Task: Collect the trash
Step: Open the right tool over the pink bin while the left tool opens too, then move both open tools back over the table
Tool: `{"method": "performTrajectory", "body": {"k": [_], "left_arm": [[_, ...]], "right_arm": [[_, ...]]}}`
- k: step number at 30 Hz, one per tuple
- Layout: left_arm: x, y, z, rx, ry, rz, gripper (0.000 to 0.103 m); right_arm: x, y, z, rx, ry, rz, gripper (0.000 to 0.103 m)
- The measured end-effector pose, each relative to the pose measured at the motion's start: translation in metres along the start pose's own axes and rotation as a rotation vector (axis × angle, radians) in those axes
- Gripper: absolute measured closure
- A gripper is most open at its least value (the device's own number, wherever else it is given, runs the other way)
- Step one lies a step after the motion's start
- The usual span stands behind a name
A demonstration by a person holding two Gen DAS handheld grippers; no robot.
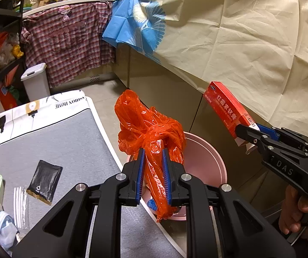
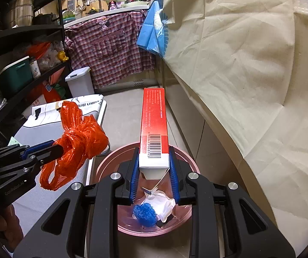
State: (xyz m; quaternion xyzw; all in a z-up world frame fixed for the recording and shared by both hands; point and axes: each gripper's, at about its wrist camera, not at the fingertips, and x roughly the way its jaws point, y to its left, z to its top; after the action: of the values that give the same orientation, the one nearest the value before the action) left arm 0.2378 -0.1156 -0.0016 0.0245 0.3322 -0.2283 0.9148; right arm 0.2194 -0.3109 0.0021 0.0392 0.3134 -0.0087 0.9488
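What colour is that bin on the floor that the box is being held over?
Pink bin, seen best from the right wrist, under the red box.

Both wrist views close, angled down, sharing pink bin (image 1: 205,161) (image 2: 111,163).

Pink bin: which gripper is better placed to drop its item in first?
Probably the right gripper: its red box hangs directly over the pink bin. The left gripper holds the orange bag at the rim, partly above the table.
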Motion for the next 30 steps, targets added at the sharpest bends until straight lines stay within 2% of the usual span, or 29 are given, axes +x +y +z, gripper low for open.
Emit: {"method": "performTrajectory", "body": {"k": [2, 3, 4, 5, 20, 30], "left_arm": [[0.002, -0.002, 0.001, 0.000, 0.008, -0.011, 0.086], [0.003, -0.003, 0.001, 0.003, 0.013, -0.014, 0.081], [0.004, -0.004, 0.001, 0.006, 0.018, -0.014, 0.074], [0.004, -0.004, 0.000, 0.008, 0.020, -0.013, 0.072], [-0.027, 0.018, -0.004, -0.014, -0.031, 0.010, 0.072], [-0.061, 0.050, -0.013, -0.050, -0.057, 0.061, 0.072]], "right_arm": [[0.001, -0.001, 0.000, 0.001, 0.004, -0.005, 0.076], [0.003, -0.002, 0.000, 0.001, 0.012, -0.012, 0.067], [0.004, -0.002, -0.001, 0.002, 0.017, -0.019, 0.061], [0.005, -0.003, -0.002, 0.005, 0.019, -0.025, 0.057], [-0.004, 0.003, -0.006, -0.010, -0.011, -0.008, 0.057], [-0.011, 0.020, -0.009, -0.063, -0.033, 0.018, 0.057]]}}
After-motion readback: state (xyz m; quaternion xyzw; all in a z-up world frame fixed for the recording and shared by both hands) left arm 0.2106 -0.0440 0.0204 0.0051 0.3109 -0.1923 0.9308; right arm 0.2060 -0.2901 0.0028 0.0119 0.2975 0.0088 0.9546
